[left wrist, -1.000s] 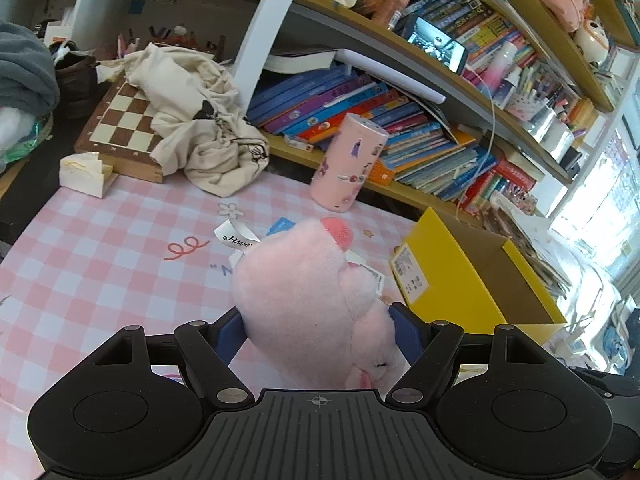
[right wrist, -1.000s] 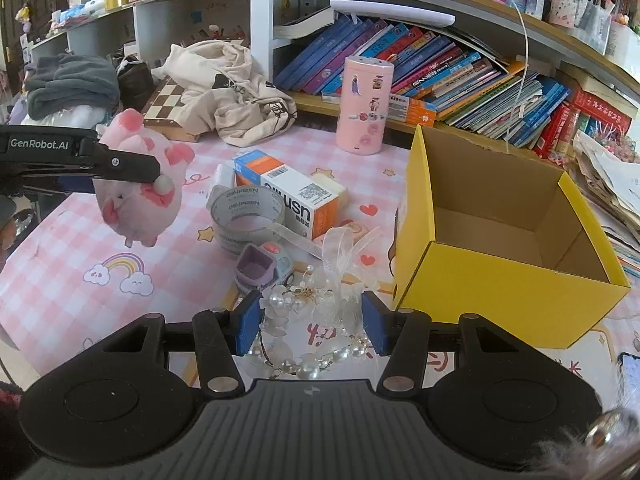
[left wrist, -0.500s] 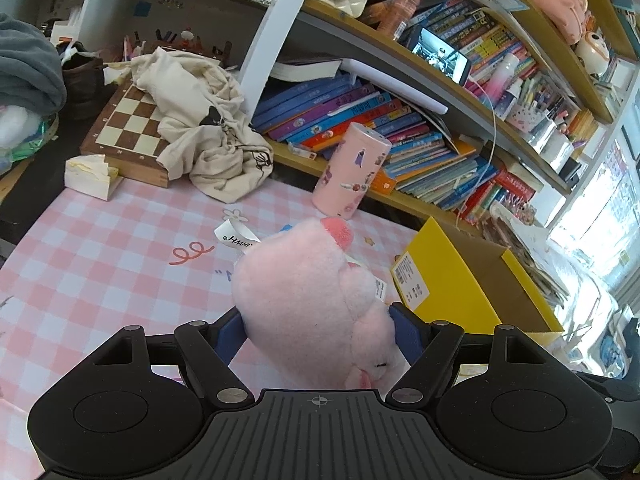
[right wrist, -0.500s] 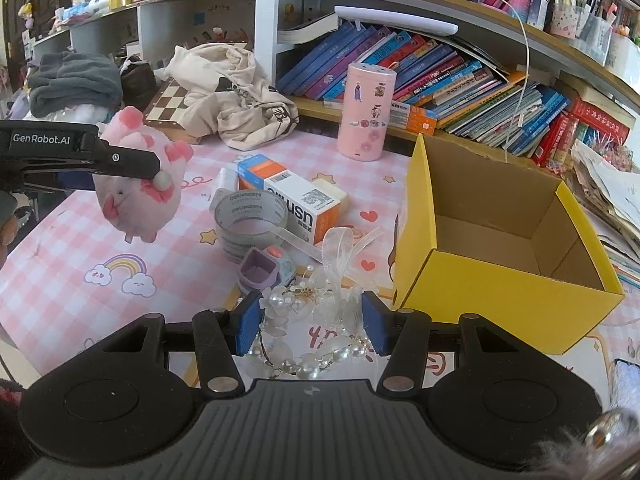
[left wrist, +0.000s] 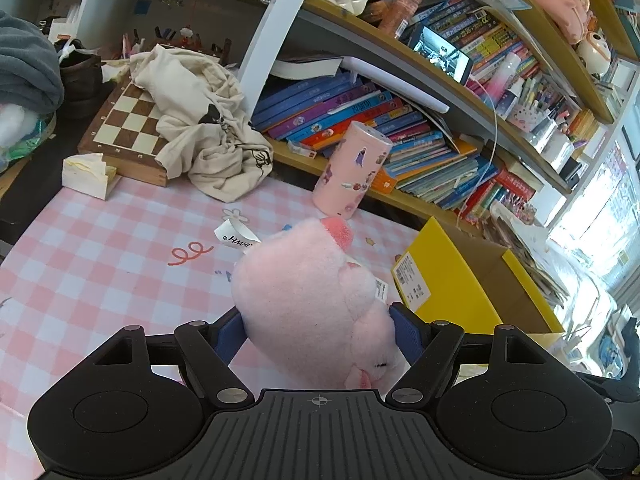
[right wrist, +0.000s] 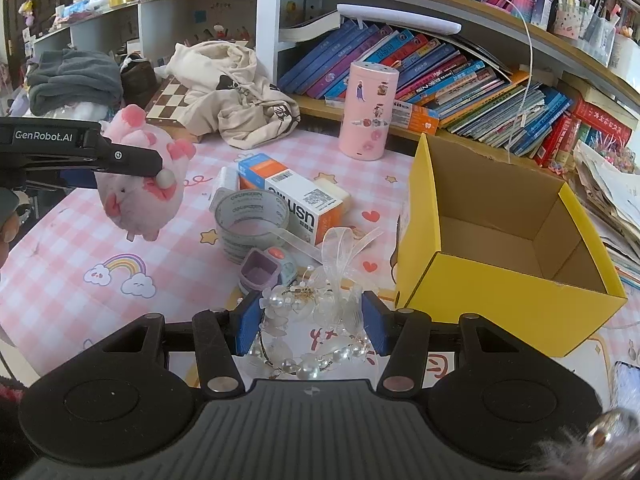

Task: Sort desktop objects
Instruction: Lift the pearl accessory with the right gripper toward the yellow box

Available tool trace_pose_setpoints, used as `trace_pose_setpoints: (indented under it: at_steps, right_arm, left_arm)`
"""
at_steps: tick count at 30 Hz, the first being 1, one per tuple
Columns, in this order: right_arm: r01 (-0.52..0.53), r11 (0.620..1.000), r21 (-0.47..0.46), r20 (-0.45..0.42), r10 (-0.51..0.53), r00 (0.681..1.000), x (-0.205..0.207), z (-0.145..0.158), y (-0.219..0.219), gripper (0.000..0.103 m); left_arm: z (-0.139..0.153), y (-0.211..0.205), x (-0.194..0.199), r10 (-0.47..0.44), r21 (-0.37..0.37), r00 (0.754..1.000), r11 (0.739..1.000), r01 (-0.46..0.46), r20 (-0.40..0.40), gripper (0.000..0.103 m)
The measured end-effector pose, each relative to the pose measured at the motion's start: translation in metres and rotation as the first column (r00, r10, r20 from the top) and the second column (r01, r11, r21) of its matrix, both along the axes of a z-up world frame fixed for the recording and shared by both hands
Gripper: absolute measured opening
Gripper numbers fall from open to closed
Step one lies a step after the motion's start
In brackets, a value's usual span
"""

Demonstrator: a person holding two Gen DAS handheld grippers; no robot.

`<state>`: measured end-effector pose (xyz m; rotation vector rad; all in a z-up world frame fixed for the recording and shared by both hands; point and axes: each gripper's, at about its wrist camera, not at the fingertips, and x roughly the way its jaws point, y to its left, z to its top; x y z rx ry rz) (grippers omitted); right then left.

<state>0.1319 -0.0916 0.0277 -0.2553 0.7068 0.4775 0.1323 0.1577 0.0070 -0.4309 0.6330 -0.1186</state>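
Note:
My left gripper (left wrist: 316, 320) is shut on a pink plush pig (left wrist: 304, 280), its blue pads pressing into both sides. In the right wrist view the pig (right wrist: 136, 200) hangs above the pink checked tablecloth (right wrist: 60, 240) at the left. My right gripper (right wrist: 312, 316) is shut on a pearl headband with a sheer ribbon (right wrist: 308, 364), low over the table. An open, empty yellow box (right wrist: 500, 292) stands just right of it. A tape roll (right wrist: 248, 216), a white and orange carton (right wrist: 296, 196) and a small purple item (right wrist: 262, 272) lie between the two grippers.
A pink sticker-covered tumbler (right wrist: 370, 112) stands at the back by a low shelf of books (right wrist: 440, 64). A chessboard (left wrist: 128, 128) with a cream cloth bag (left wrist: 204, 132) on it sits at the back left. Papers (right wrist: 612, 184) pile up at the right.

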Motion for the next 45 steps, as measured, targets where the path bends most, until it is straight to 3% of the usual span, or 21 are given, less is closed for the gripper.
trace_pose_setpoints:
  at_steps: [25,45]
  right_arm:
    - [0.037,0.999,-0.014,0.014,-0.037,0.999,-0.004,0.003,-0.008,0.050]
    - [0.110,0.994,0.024,0.074,-0.112,0.991,0.001,0.022,-0.048,0.050]
  left_arm:
    - [-0.001,-0.012,0.008,-0.054,-0.014,0.999,0.998,0.054,0.000,0.076]
    - [0.010,-0.050,0.017,-0.114,0.009,0.993,0.994,0.113,0.031,0.076]
